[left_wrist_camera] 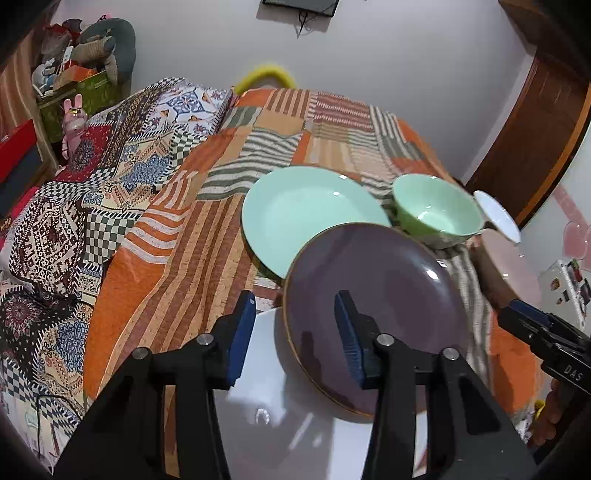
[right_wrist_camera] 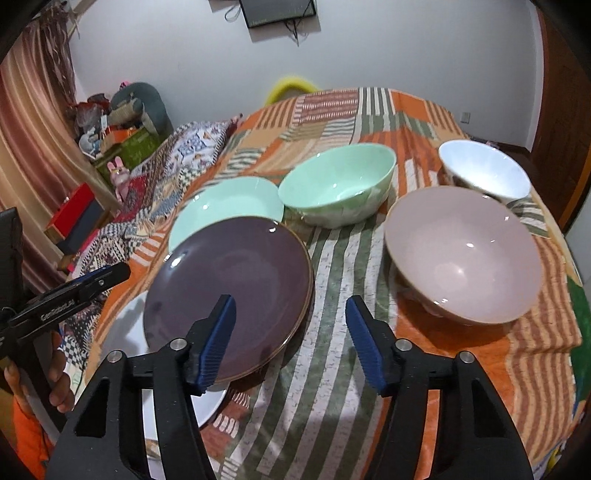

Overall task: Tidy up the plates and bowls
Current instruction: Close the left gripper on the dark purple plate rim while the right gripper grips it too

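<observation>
Patchwork bedspread (right_wrist_camera: 332, 369), pink rabbit toy (left_wrist_camera: 74, 114), wall-mounted screen (right_wrist_camera: 277, 11)

I see a purple plate (right_wrist_camera: 229, 284) tilted, its near edge resting on a white plate (right_wrist_camera: 125, 332). Behind it lies a mint plate (right_wrist_camera: 229, 203), then a mint bowl (right_wrist_camera: 340, 184), a pink bowl (right_wrist_camera: 461, 254) and a white bowl (right_wrist_camera: 484, 173), all upright on the bed.

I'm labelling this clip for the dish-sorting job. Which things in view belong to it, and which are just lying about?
Belongs to the job:
- purple plate
- white plate under it
- mint plate
- mint bowl
- pink bowl
- white bowl

Just lying about:
- pink rabbit toy
- green box of clutter
- red box
- yellow ring
</observation>
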The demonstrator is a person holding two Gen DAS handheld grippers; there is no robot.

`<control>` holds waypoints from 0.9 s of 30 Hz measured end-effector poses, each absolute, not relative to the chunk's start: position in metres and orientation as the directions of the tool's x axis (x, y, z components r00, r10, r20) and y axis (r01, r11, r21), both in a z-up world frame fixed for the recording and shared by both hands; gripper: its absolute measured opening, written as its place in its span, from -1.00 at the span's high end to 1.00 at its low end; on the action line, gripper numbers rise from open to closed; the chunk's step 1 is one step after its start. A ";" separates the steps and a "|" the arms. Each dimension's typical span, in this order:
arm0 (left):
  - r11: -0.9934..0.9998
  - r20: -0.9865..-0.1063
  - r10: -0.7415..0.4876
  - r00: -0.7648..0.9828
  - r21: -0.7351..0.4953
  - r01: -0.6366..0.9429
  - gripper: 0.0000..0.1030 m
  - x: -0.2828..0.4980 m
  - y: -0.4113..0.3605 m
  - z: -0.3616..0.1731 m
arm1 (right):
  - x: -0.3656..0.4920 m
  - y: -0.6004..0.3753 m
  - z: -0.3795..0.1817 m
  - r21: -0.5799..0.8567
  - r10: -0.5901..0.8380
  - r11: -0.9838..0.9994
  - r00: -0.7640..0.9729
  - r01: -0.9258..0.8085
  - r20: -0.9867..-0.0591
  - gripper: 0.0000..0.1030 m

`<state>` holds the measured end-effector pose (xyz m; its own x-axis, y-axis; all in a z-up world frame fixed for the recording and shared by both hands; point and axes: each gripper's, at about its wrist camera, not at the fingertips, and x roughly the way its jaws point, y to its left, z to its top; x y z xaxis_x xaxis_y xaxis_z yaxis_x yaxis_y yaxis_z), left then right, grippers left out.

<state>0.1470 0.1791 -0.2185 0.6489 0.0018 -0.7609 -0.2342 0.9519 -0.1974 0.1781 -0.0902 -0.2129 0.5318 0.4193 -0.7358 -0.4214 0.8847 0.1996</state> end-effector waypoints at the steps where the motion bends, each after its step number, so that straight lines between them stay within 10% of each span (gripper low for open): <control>1: 0.950 -0.767 -0.003 0.642 -0.202 -0.237 0.16 0.151 0.180 -0.224 | 0.180 -0.089 -0.215 0.197 0.414 0.887 0.528 -0.418 -0.742 -0.09; 14: 0.947 -0.792 -0.058 0.607 -0.236 -0.217 0.64 0.176 0.185 -0.249 | 0.201 -0.084 -0.243 0.223 0.393 0.896 0.453 -0.383 -0.800 0.55; 27: 0.948 -0.816 -0.083 0.572 -0.241 -0.207 0.74 0.184 0.186 -0.257 | 0.212 -0.076 -0.250 0.250 0.406 0.892 0.426 -0.376 -0.809 0.61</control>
<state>0.1843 0.1857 -0.2567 0.5716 -0.0829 -0.8163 -0.2070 0.9481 -0.2413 0.2117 -0.0756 -0.2501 0.4255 0.4063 -0.8086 -0.3763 0.8921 0.2502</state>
